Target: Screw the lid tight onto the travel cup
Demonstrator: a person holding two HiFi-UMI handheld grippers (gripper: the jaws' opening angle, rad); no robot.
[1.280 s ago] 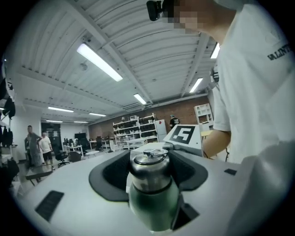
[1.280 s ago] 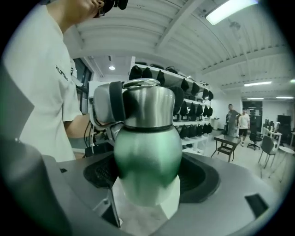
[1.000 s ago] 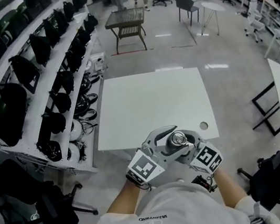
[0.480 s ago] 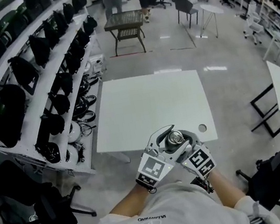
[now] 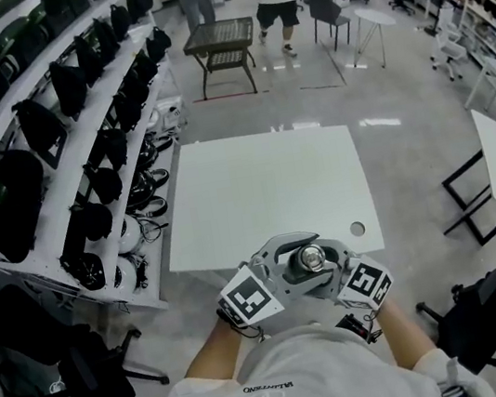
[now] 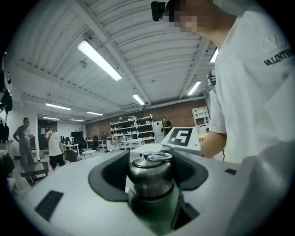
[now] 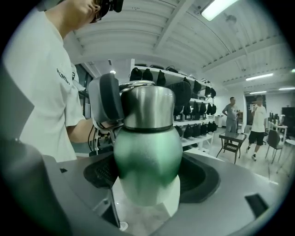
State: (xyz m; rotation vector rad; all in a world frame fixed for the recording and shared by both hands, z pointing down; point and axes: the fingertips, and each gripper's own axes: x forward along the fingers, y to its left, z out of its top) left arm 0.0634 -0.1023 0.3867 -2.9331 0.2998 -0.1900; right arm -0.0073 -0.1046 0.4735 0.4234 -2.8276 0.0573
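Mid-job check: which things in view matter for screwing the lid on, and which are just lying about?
In the job: travel cup, lid, left gripper on the lid, right gripper on the cup.
Lying about: white table, shelves of bags, small dark table, black chair.

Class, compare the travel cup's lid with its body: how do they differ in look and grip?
The lid is bare brushed steel; the cup body is matt green. The lid is narrower and straight-sided; the cup body bulges wider. The left gripper clamps the lid, the right gripper the cup body. Both are joined, held in the air.
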